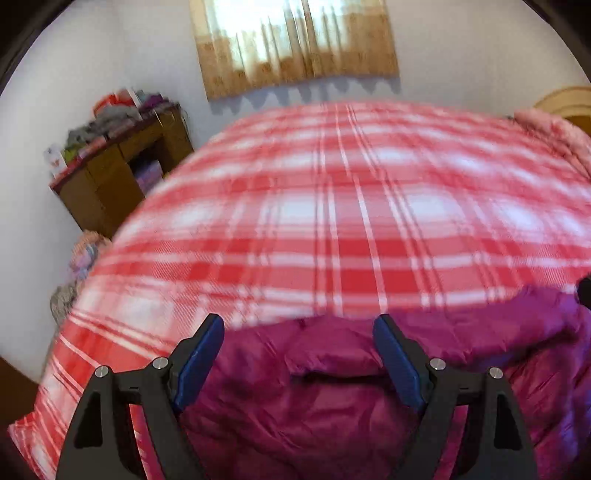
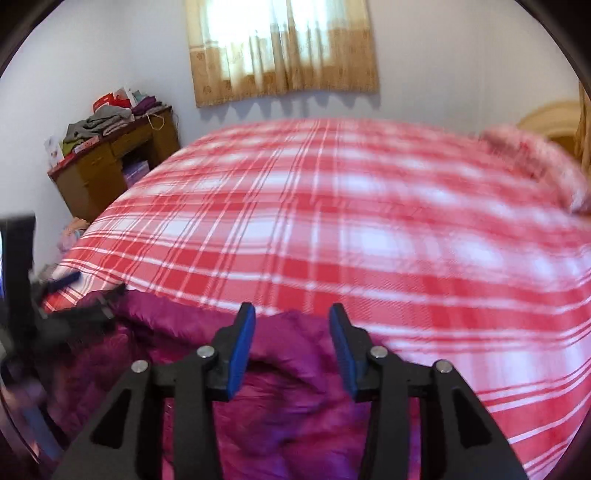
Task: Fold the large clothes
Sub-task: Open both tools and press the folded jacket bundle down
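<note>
- Pale walls (image 2: 461, 55), plain and bare.
- Window (image 2: 258, 29) in far wall, bright daylight through tan curtains (image 2: 280, 74).
- Bed (image 2: 332, 229) under red-and-white plaid cover, filling most of room.
- Pink pillow (image 2: 535, 166) at right end, by rounded wooden headboard (image 2: 546, 118).
- Brown wooden desk (image 2: 96, 173) in left corner, piled with folded clothes (image 2: 99, 123) and cards.

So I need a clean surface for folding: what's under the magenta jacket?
The magenta jacket lies on a red-and-white plaid bedspread, which shows all around its far edge. Whatever lies directly beneath the jacket is covered.
</note>
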A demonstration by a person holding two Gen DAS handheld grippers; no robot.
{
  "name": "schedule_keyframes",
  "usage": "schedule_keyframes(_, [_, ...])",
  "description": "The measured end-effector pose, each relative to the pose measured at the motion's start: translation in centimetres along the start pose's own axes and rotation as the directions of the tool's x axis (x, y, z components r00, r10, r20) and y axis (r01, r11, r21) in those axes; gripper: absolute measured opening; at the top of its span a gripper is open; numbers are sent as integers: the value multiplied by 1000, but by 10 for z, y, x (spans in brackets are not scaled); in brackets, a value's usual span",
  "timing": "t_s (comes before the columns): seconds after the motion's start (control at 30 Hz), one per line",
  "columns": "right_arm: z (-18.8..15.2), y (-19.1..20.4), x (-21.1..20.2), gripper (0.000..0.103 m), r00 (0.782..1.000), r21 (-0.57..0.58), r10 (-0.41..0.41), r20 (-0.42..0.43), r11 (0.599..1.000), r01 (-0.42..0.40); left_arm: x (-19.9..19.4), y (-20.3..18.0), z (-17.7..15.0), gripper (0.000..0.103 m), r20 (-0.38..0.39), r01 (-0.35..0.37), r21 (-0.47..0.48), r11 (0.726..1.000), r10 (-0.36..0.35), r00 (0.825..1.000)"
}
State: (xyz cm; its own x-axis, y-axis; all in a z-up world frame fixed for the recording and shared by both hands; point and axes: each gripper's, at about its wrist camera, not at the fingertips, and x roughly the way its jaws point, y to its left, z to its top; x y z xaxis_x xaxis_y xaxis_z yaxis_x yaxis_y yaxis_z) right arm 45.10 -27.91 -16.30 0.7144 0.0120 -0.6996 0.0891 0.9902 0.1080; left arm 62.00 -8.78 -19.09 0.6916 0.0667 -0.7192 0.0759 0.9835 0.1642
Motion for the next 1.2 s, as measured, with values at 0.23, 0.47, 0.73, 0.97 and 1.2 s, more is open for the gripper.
schedule_keyframes(0.23, [-37, 9, 44, 43, 998, -47, 16, -69, 999, -19, 24, -2, -24, 84, -31, 7, -13, 1000, -8, 999])
schedule_keyframes(0.47, [-42, 10, 48, 43, 997, -57, -3, -73, 998, -1, 29, -1, -26, 87, -38, 15, -26, 1000, -16, 999])
schedule_keyframes(0.73, [-44, 11, 51, 43, 997, -61, -15, -78, 998, 10, 31, 0, -27, 88, -41, 19, -35, 999, -20, 999])
schedule_keyframes(0.97, [-45, 13, 53, 43, 996, -71, -29, -81, 997, 23, 31, -2, -27, 88, -40, 13, -30, 999, -14, 999])
schedule_keyframes(1.2, [-45, 14, 54, 43, 996, -76, -34, -82, 997, 28, 31, -2, -27, 88, -39, 8, -27, 1000, -10, 999])
